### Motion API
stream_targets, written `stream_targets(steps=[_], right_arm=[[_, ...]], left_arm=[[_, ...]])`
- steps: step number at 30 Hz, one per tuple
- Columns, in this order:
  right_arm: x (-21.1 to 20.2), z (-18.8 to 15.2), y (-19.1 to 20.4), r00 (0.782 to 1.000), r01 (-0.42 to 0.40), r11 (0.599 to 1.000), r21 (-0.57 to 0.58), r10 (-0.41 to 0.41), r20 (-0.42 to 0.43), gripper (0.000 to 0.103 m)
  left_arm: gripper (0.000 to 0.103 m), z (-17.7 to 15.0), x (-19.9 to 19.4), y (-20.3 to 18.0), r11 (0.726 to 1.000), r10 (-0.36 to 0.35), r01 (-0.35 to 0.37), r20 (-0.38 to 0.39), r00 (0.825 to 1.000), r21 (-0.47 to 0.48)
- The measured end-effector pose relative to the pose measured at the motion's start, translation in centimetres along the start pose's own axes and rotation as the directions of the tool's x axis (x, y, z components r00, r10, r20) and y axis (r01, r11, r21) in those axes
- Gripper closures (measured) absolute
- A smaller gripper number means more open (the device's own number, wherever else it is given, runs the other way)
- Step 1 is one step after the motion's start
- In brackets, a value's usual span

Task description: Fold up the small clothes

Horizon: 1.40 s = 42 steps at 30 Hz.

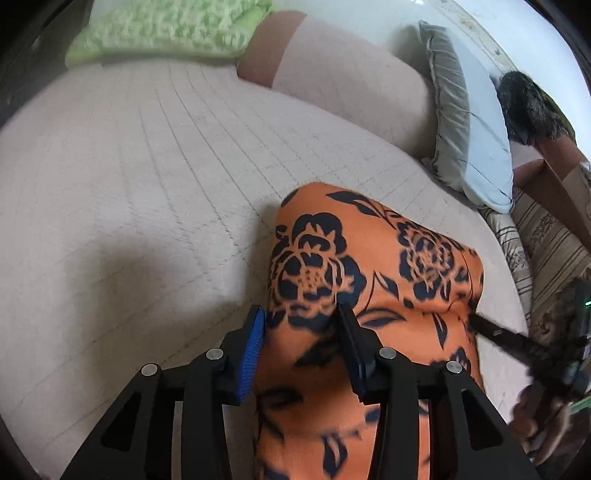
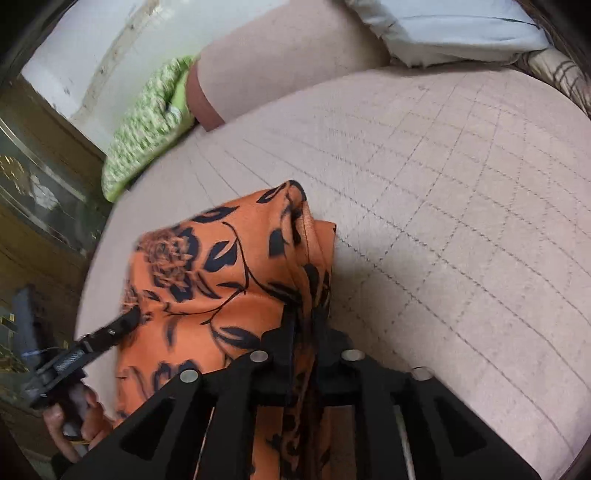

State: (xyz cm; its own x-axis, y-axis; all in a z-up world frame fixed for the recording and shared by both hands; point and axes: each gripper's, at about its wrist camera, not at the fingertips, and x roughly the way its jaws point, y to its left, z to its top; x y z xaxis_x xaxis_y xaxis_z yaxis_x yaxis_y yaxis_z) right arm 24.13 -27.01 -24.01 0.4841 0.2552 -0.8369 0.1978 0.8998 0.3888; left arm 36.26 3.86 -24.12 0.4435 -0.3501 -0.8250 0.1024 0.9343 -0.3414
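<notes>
Left wrist view: beige quilted bed (image 1: 147, 177); on it, an orange garment with dark floral print (image 1: 369, 266), lifted toward the cameras at its near end; grey-blue pillow (image 1: 469, 122) and green knitted cushion (image 1: 166, 29) at the far side. Left gripper (image 1: 301, 317): jaws spread, cloth lying between them. Right gripper (image 2: 303, 314): jaws clenched on a bunched fold of the garment.
</notes>
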Motion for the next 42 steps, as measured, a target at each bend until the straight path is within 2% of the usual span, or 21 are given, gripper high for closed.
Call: stream_targets(steps=[1,2,3,4,5,8,10,13,16,20,22,23,25,26,30,32,36,42], right_arm=[[-1.2,-0.2,0.0,1.000,-0.010,1.000,0.010,0.009,0.021,0.076],[-2.9,-1.0,0.0,0.998,-0.031,0.999,0.027,0.030,0.047,0.068],[-4.2,-1.9,0.0,0.997,-0.054,0.998,0.042,0.051,0.063,0.051],[-5.7,-3.4,0.1,0.994,-0.075,0.995,0.062,0.070,0.080,0.039],[-6.4,-4.1,0.3,0.993,-0.080,0.994,0.072,0.074,0.087,0.035],[-8.7,-8.1,1.4,0.996,-0.064,0.993,0.098,0.057,0.069,0.034],[-10.7,-10.7,3.0,0.997,-0.056,0.996,0.075,0.052,0.056,0.035],[-14.1,-12.5,5.5,0.996,0.029,1.000,0.005,-0.029,0.079,0.035],[-17.1,-13.7,7.2,0.990,0.092,0.996,-0.004,-0.091,0.110,0.035],[-21.4,-15.2,9.7,0.975,0.156,0.987,-0.029,-0.149,0.167,0.034],[-23.5,-15.8,10.4,0.966,0.174,0.984,-0.041,-0.163,0.201,0.033],[-24.7,-16.3,11.1,0.961,0.190,0.980,-0.054,-0.174,0.214,0.033],[-26.4,-17.0,11.8,0.952,0.214,0.974,-0.074,-0.191,0.239,0.032],[-26.9,-17.2,12.1,0.949,0.221,0.972,-0.081,-0.195,0.249,0.031],[-29.6,-18.7,13.6,0.930,0.263,0.957,-0.122,-0.218,0.295,0.027],[-29.9,-19.1,14.2,0.930,0.272,0.951,-0.144,-0.222,0.293,0.027],[-30.3,-19.8,15.2,0.932,0.266,0.948,-0.173,-0.207,0.299,0.026],[-30.0,-19.6,15.5,0.935,0.257,0.949,-0.183,-0.196,0.295,0.026]], left_arm=[[0.062,-0.6,-1.6,-0.7,0.999,0.034,-0.034,0.026,0.999,0.025],[0.056,-1.4,-2.9,-1.2,0.998,0.052,-0.054,0.045,0.998,0.043],[0.053,-2.3,-4.0,-1.6,0.997,0.060,-0.063,0.055,0.997,0.054],[0.049,-3.7,-5.4,-2.1,0.995,0.074,-0.078,0.071,0.995,0.066],[0.048,-4.9,-6.6,-2.6,0.993,0.086,-0.092,0.087,0.992,0.076],[0.047,-9.1,-10.5,-4.2,0.983,0.144,-0.157,0.135,0.980,0.095],[0.047,-11.6,-13.0,-5.3,0.978,0.170,-0.185,0.148,0.974,0.095],[0.047,-14.1,-17.0,-8.1,0.964,0.205,-0.231,0.189,0.960,0.132],[0.043,-16.1,-21.5,-11.3,0.942,0.226,-0.279,0.258,0.939,0.190],[0.042,-18.9,-26.6,-14.0,0.903,0.262,-0.356,0.345,0.901,0.243],[0.042,-20.5,-29.0,-14.5,0.912,0.254,-0.349,0.375,0.892,0.213],[0.042,-21.3,-30.1,-14.3,0.921,0.247,-0.337,0.375,0.893,0.197],[0.042,-22.4,-32.3,-14.1,0.947,0.202,-0.273,0.352,0.914,0.167],[0.042,-22.6,-32.9,-14.0,0.952,0.193,-0.259,0.342,0.920,0.161],[0.041,-23.6,-35.6,-14.0,0.952,0.202,-0.266,0.341,0.918,0.151],[0.035,-24.2,-36.4,-14.3,0.956,0.191,-0.251,0.327,0.926,0.154],[0.035,-24.1,-38.0,-14.8,0.954,0.184,-0.248,0.325,0.928,0.170],[0.035,-22.8,-37.2,-14.4,0.950,0.174,-0.245,0.326,0.929,0.193]])
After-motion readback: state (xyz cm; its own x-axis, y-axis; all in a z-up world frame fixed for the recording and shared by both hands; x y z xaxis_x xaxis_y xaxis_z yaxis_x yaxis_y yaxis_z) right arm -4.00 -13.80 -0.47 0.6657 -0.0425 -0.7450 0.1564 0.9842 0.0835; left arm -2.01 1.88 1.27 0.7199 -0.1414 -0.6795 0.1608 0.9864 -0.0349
